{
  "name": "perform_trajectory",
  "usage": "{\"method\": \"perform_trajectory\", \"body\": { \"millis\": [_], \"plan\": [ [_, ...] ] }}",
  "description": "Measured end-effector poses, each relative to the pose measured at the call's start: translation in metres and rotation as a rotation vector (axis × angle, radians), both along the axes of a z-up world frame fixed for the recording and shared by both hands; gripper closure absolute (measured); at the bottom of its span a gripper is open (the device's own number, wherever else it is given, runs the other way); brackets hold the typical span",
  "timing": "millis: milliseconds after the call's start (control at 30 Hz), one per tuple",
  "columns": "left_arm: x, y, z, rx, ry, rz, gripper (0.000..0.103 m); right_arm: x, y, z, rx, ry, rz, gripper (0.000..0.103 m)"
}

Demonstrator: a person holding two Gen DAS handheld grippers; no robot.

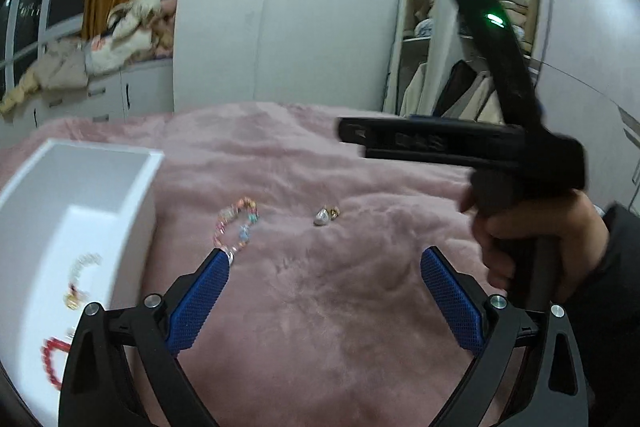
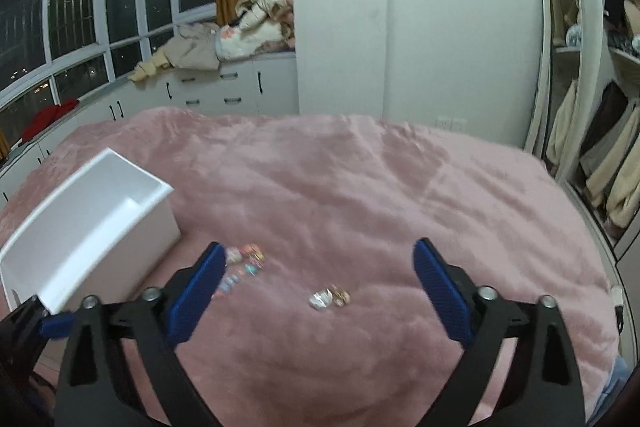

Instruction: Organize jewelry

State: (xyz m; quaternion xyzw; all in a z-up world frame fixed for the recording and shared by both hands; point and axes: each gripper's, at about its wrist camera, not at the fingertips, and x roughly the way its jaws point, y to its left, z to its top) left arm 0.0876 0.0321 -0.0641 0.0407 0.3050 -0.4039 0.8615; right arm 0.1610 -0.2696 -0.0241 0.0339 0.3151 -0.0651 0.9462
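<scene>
A colourful bead bracelet (image 1: 237,227) lies on the pink bedspread (image 1: 320,307); it also shows in the right wrist view (image 2: 244,263). A small silver and gold piece (image 1: 326,215) lies to its right, seen too in the right wrist view (image 2: 329,297). A white box (image 1: 132,227) stands at the left, holding a red bracelet (image 1: 51,355) and a pale bracelet (image 1: 82,277). My left gripper (image 1: 325,261) is open and empty, above the bedspread near the bead bracelet. My right gripper (image 2: 316,255) is open and empty, above the jewelry.
The white box (image 2: 160,211) sits left of the jewelry in the right wrist view. The right gripper's body and the hand holding it (image 1: 532,239) fill the right side of the left wrist view. Cabinets with clothes (image 2: 224,83) and a wardrobe (image 2: 600,147) lie beyond the bed.
</scene>
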Motion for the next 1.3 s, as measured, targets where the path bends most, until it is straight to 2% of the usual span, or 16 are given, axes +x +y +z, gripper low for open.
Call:
{"method": "perform_trajectory", "body": {
  "millis": [67,233,367,500,633,700,833,900,933,967,1000,1067,1133,1233,1300],
  "plan": [
    [0.014,-0.004,-0.010,-0.020,0.022,0.009,0.017,0.000,-0.009,-0.014,0.021,0.032,0.006,0.035],
    [0.042,-0.024,-0.040,0.014,0.061,0.055,0.034,0.005,-0.029,-0.050,0.111,0.116,0.020,0.052],
    [0.057,-0.031,-0.050,0.030,0.033,0.126,0.035,0.013,-0.028,-0.069,0.124,0.151,0.043,0.053],
    [0.071,-0.044,-0.062,0.092,0.000,0.180,0.035,0.024,-0.028,-0.088,0.157,0.177,0.057,0.055],
    [0.081,-0.041,-0.065,0.092,-0.012,0.236,0.035,0.037,-0.020,-0.101,0.144,0.196,0.112,0.056],
    [0.085,-0.038,-0.071,0.067,0.003,0.243,0.035,0.045,-0.016,-0.106,0.140,0.203,0.126,0.056],
    [0.094,-0.038,-0.081,0.076,0.043,0.255,0.035,0.058,-0.016,-0.114,0.142,0.207,0.131,0.057],
    [0.099,-0.038,-0.087,0.079,0.065,0.258,0.035,0.062,-0.016,-0.118,0.140,0.203,0.133,0.062],
    [0.103,-0.039,-0.091,0.088,0.083,0.258,0.037,0.063,-0.017,-0.119,0.134,0.202,0.126,0.070],
    [0.103,-0.039,-0.092,0.090,0.087,0.260,0.048,0.063,-0.018,-0.120,0.134,0.201,0.120,0.082],
    [0.104,-0.039,-0.093,0.092,0.091,0.264,0.054,0.063,-0.021,-0.121,0.147,0.203,0.116,0.083],
    [0.105,-0.038,-0.094,0.094,0.105,0.266,0.079,0.062,-0.023,-0.121,0.156,0.192,0.115,0.083],
    [0.109,-0.037,-0.098,0.100,0.132,0.266,0.092,0.059,-0.022,-0.119,0.156,0.184,0.114,0.083],
    [0.110,-0.037,-0.100,0.104,0.149,0.256,0.097,0.054,-0.024,-0.115,0.169,0.175,0.103,0.083],
    [0.109,-0.039,-0.101,0.117,0.141,0.251,0.097,0.051,-0.027,-0.113,0.180,0.167,0.094,0.083]
  ]
}}
